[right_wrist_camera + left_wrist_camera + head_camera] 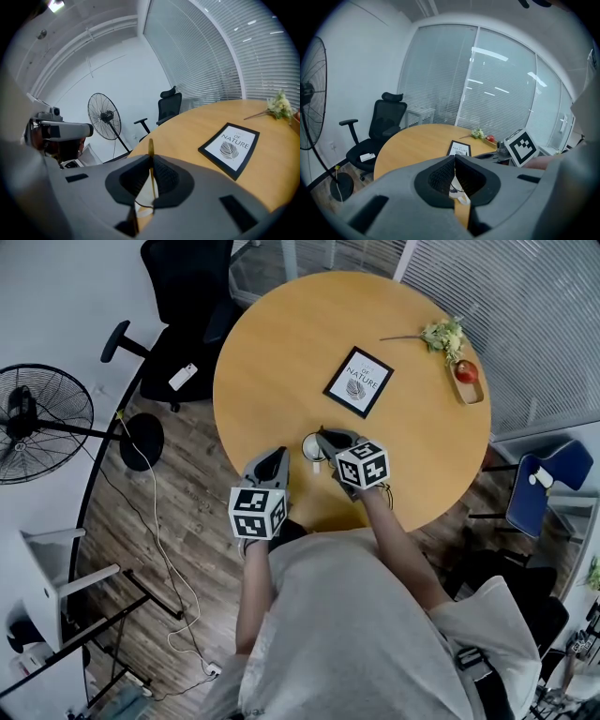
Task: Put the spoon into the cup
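Spoon was our first concern: we saw its thin gold shaft clenched upright between the jaws of the right gripper, its upper end poking out above the pads. Directly beneath those jaws sat the white cup, and the shaft ran down towards the cup's mouth. We could not tell whether the lower end was already inside.

From the head view we placed the right gripper just beside the cup on its right. The left gripper hung near the cup on the other side, apart from it. In its own view we found its jaws pressed together with nothing between them, the cup showing through the gap below.

The cup stood near the edge of the round wooden table closest to us. Farther out lay a framed print, and at the far right rim a sprig of flowers beside a small tray holding a red fruit. Off the table we noted a black office chair and a standing fan.
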The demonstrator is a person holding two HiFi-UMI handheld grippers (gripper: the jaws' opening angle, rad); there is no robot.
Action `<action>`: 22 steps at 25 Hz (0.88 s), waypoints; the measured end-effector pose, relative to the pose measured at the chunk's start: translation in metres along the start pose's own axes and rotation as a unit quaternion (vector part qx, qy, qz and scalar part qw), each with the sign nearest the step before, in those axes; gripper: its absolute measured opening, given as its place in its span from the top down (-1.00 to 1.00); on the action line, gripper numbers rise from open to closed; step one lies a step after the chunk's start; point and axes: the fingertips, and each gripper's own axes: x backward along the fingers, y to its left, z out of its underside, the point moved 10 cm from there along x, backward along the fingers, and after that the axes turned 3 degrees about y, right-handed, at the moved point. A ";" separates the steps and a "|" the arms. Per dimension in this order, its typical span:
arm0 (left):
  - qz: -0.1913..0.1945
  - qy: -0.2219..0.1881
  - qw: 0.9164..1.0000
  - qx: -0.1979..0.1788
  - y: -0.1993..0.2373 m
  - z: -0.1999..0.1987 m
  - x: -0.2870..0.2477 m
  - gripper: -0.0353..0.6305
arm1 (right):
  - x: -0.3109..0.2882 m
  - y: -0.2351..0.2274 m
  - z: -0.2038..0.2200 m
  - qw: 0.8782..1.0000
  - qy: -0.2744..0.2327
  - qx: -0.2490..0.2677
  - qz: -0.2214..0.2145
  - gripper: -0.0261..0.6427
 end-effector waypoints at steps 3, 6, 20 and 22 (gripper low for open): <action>-0.001 0.000 1.000 0.002 0.001 0.000 0.001 0.87 | -0.001 0.000 0.000 1.000 0.000 0.001 0.000 0.86; -0.002 0.002 1.000 0.005 0.003 0.001 -0.001 0.87 | -0.004 -0.001 -0.002 1.000 0.000 0.001 0.000 0.86; -0.008 0.019 1.000 0.017 0.013 0.010 -0.007 0.87 | -0.021 -0.007 -0.007 1.000 0.005 0.017 0.001 0.87; -0.009 0.020 1.000 0.019 0.015 0.010 -0.008 0.87 | -0.024 -0.008 -0.008 1.000 0.006 0.016 0.000 0.87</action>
